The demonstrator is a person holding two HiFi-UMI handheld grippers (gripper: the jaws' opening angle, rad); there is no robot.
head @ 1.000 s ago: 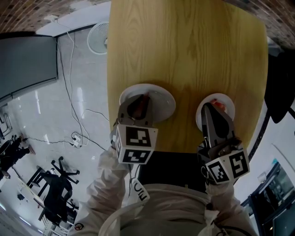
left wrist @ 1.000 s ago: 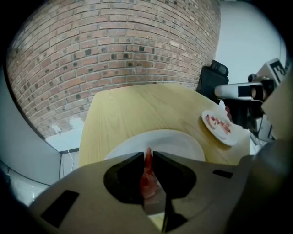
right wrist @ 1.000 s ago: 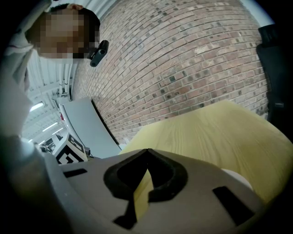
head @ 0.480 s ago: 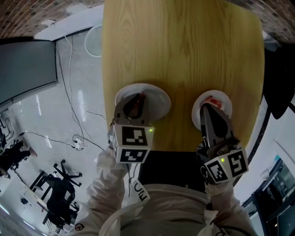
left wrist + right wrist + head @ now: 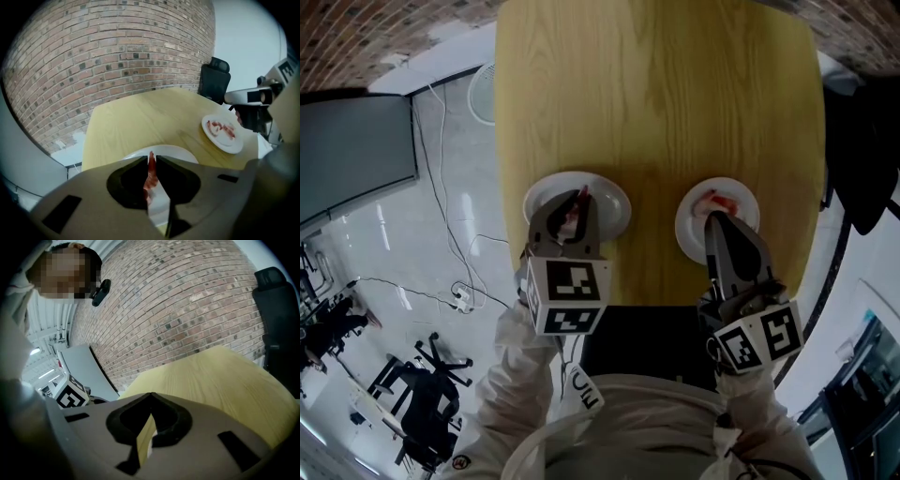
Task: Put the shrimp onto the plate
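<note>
The right gripper, jaws shut on nothing, has drawn back to the near rim of the right-hand white round plate bearing red shrimp pieces, while the left gripper stays clamped on one thin red-and-white shrimp just above the left-hand white round plate, so it probably still awaits setting down
</note>
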